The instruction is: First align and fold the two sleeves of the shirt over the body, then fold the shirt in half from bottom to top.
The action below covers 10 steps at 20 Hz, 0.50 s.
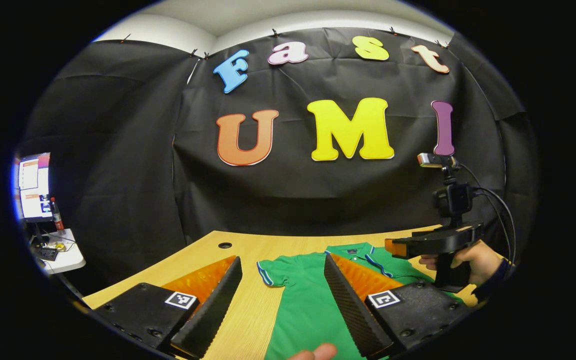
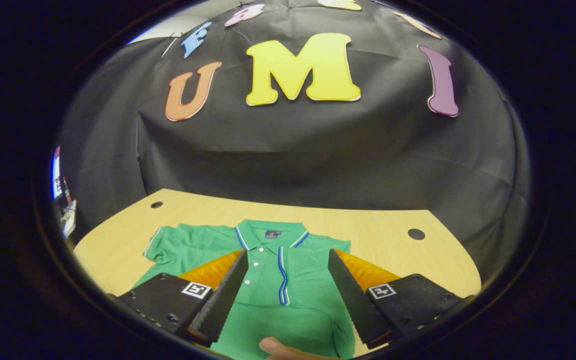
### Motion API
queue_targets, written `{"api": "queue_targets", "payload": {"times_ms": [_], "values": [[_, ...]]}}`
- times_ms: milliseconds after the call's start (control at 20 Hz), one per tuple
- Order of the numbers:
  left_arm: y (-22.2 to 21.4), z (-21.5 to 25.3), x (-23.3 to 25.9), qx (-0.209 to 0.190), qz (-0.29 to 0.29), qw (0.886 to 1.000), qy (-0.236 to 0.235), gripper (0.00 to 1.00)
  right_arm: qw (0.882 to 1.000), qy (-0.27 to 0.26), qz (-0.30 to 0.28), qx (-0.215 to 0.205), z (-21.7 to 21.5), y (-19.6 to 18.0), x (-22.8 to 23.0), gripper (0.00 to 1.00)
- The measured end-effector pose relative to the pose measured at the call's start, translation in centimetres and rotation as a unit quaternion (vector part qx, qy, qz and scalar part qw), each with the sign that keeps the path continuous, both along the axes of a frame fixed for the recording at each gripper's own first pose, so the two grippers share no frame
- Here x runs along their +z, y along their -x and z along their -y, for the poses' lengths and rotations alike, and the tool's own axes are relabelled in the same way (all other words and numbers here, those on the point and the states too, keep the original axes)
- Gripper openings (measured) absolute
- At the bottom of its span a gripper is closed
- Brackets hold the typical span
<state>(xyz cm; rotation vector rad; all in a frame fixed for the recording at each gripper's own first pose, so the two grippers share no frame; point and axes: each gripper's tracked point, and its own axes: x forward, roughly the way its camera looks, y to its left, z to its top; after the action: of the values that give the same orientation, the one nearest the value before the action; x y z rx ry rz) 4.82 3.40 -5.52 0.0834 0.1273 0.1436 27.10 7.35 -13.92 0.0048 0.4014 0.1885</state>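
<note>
Green shirt (image 2: 288, 280) of matt knit cloth; table (image 2: 368, 225) of smooth pale wood

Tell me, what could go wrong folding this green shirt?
1. Both grippers, the left gripper and the right gripper, hang open above the shirt, so a pinch might catch the body cloth along with a sleeve.
2. The left sleeve lies spread out near the table edge; pulled unevenly, it could fold crooked.
3. The collar could bunch up if the shirt slides.
</note>
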Motion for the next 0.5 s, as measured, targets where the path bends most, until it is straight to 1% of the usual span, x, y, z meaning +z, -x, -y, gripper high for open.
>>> {"api": "queue_targets", "payload": {"times_ms": [250, 400, 450, 500], "values": [[-1.1, 0.0, -1.6, 0.004, -0.017, 1.000, 0.007, 1.00, 0.998, 0.008, 0.055, 0.003, 3.0, 4.5, 3.5, 0.97], [-2.1, -0.1, -2.7, 0.007, -0.026, 1.000, 0.005, 1.00, 0.997, 0.000, 0.075, -0.009, 5.3, 7.3, 5.0, 0.96], [-2.3, 0.0, -3.5, 0.009, -0.038, 0.999, 0.006, 1.00, 0.997, 0.000, 0.081, -0.011, 6.1, 8.1, 5.4, 0.96], [-2.2, -0.3, -4.5, 0.020, -0.056, 0.998, 0.006, 1.00, 0.996, 0.001, 0.088, -0.008, 6.8, 9.2, 5.6, 0.96]]}}
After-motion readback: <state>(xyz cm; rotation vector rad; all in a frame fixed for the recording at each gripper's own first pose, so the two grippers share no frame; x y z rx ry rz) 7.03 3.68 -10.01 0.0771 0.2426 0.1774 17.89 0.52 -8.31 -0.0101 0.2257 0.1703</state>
